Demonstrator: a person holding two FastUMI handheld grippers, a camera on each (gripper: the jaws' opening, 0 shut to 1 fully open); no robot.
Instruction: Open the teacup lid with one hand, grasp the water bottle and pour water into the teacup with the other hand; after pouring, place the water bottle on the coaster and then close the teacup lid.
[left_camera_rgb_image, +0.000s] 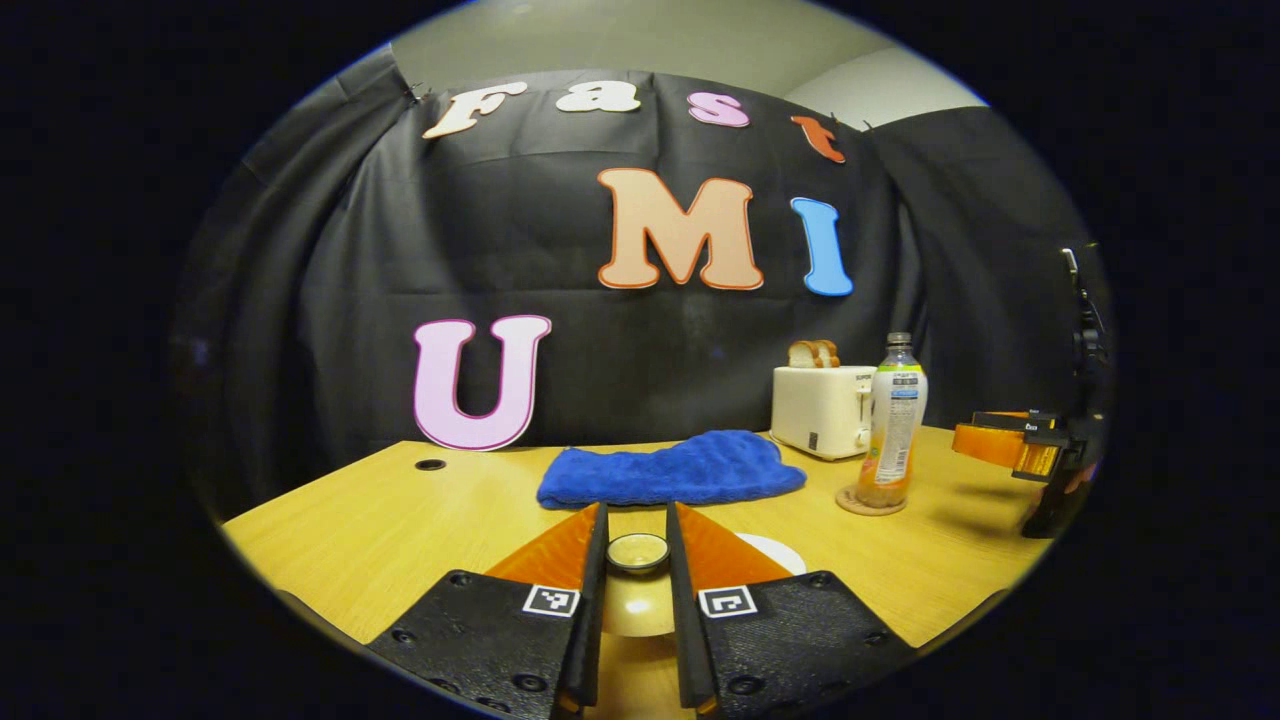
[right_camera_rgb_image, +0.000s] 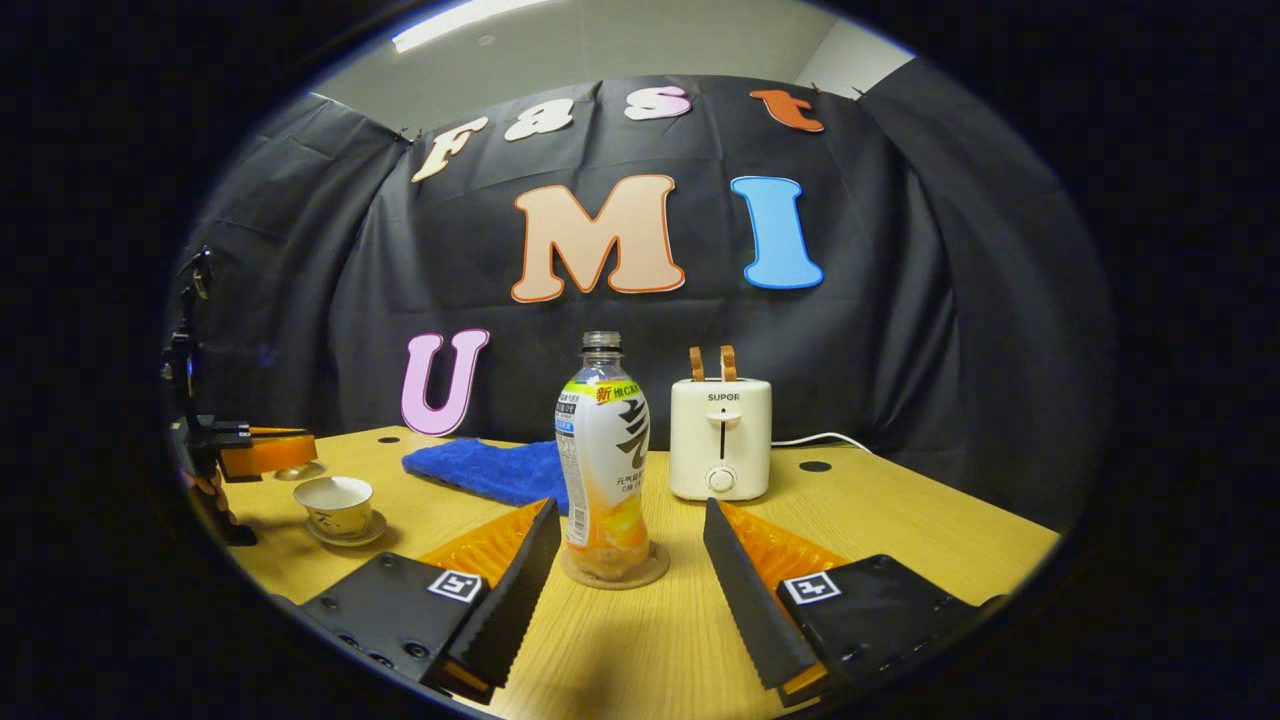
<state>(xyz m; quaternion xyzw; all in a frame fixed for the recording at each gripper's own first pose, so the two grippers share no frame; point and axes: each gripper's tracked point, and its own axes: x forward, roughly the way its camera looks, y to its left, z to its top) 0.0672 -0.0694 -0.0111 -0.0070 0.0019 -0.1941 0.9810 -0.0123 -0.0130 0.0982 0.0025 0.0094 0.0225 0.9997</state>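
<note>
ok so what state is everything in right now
lid: off the teacup, held by its knob
teacup: open, on its saucer
bottle: uncapped, upright on the coaster, partly full
left gripper: shut on the lid
right gripper: open, either side of the bottle, not touching
toaster: bread sticking up
cloth: lying bunched

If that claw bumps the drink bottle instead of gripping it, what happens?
The water bottle is tall and narrow on a small coaster, so it would probably tip rather than slide. It looks only partly filled low down, which may steady it slightly. With no cap visible, a topple would likely spill.
</note>
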